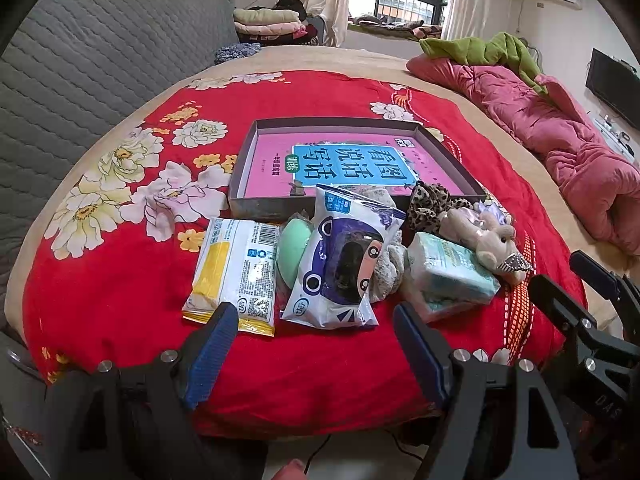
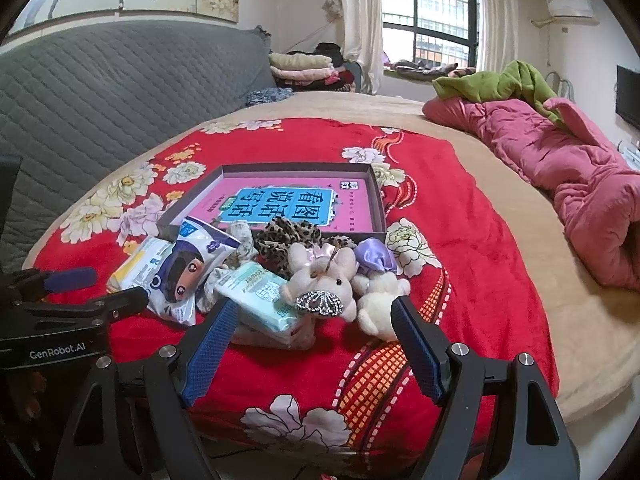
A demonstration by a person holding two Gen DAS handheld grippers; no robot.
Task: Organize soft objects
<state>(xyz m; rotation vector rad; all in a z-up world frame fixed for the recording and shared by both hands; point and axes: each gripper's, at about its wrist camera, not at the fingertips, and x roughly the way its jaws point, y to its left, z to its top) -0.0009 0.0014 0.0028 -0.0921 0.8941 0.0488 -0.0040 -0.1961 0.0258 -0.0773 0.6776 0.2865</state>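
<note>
Left gripper (image 1: 314, 314) wide apart before wipe packets (image 1: 236, 272), plush bear (image 1: 496, 246) (beside shallow box (image 1: 352, 200)) on red blanket (image 1: 120, 280).

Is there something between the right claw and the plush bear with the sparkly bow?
Nothing visible. The right claw is open and the plush bear lies directly ahead of it, partly resting on the tissue pack.

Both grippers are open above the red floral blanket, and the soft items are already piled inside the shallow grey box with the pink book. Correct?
Not quite. The soft items lie on the red floral blanket in front of the shallow grey box, as the left wrist view shows. Both the left gripper and right gripper are open.
</note>
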